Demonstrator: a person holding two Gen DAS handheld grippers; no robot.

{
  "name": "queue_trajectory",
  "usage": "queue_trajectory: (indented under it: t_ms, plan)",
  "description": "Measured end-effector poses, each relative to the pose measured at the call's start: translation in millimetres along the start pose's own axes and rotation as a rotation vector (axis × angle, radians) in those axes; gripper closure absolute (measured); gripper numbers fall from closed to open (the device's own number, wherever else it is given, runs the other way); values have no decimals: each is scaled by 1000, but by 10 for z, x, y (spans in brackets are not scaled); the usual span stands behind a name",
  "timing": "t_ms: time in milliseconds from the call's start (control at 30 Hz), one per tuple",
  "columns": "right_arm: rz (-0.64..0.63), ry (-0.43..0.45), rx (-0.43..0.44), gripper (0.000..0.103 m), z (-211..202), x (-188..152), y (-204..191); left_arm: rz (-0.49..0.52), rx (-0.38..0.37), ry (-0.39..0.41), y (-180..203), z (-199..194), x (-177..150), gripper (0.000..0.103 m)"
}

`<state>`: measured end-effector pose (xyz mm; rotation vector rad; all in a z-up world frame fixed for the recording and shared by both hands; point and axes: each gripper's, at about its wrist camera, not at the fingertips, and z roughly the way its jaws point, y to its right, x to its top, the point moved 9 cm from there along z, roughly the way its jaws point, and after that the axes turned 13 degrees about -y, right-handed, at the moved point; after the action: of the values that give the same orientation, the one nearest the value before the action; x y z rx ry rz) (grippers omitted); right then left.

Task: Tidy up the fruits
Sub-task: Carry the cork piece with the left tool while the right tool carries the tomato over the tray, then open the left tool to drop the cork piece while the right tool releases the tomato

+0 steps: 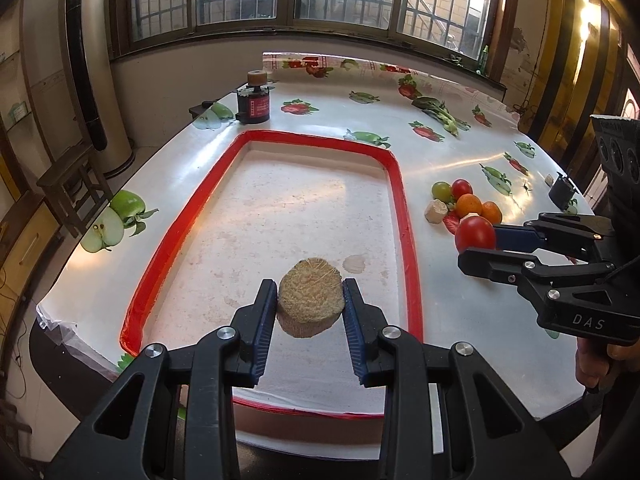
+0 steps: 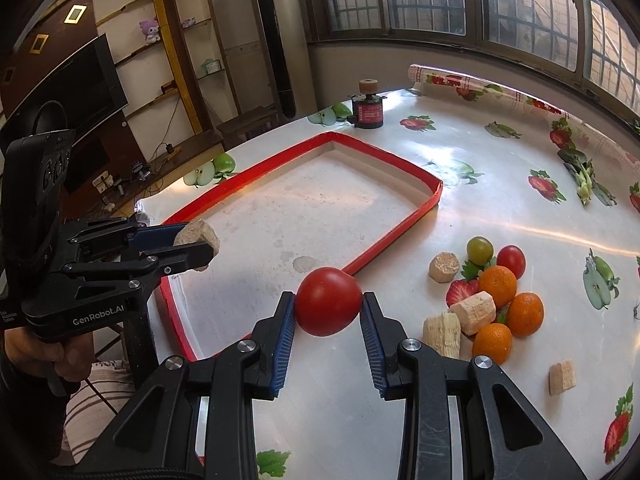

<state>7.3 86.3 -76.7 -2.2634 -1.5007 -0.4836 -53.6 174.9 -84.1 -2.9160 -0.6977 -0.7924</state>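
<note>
My left gripper (image 1: pixel 310 298) is shut on a tan fibrous round chunk (image 1: pixel 311 300) and holds it over the near end of the red-rimmed tray (image 1: pixel 402 200). It also shows in the right wrist view (image 2: pixel 200 250). My right gripper (image 2: pixel 329 308) is shut on a red tomato (image 2: pixel 329 301), held above the table just right of the tray (image 2: pixel 394 236); the tomato also shows in the left wrist view (image 1: pixel 475 234). A pile to the right holds oranges (image 2: pixel 497 283), a small red tomato (image 2: pixel 511 261), a green one (image 2: pixel 479 250) and tan chunks (image 2: pixel 473 312).
A dark jar with a cork lid (image 1: pixel 253 100) stands beyond the tray's far end. A leafy green vegetable (image 1: pixel 438 114) lies at the far right of the table. A lone tan chunk (image 2: pixel 562 378) lies near the front right. The fruit-print tablecloth (image 1: pixel 460 168) covers the table.
</note>
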Motion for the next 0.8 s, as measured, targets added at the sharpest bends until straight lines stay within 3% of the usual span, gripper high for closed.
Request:
queue_trajectory:
  t_ms: [500, 800]
  plan:
    - [-26, -53, 41, 70, 571, 570, -92, -69, 38, -62, -383, 288, 104, 73]
    - [-47, -121, 51, 70, 960, 666, -92, -73, 62, -92, -486, 435, 132, 73]
